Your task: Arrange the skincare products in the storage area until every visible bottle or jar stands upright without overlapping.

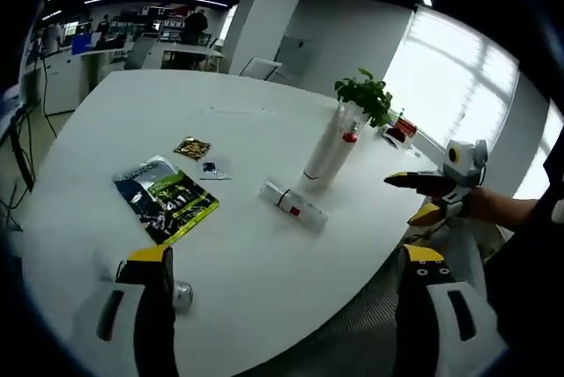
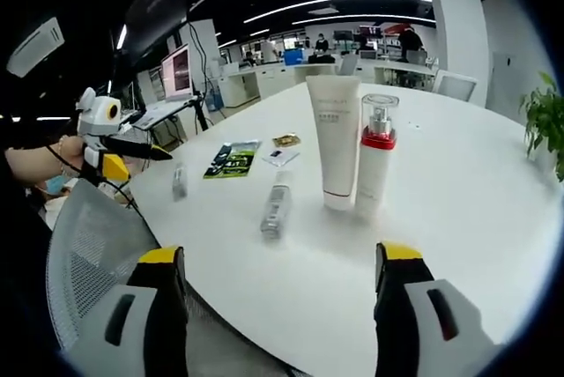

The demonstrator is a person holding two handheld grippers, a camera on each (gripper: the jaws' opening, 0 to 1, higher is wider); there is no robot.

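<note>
White bottle (image 2: 277,209) lying flat, long axis toward upright tube (image 2: 334,139), both tools wide apart, holding nothing

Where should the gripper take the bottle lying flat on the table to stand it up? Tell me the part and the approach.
Grip the lying bottle across its round body near mid-length, coming down from above with the jaws straddling its width. It lies on its side on the white table, apart from the upright tube and pump bottle, so the sides look free. The right gripper, open, seems nearest.
</note>
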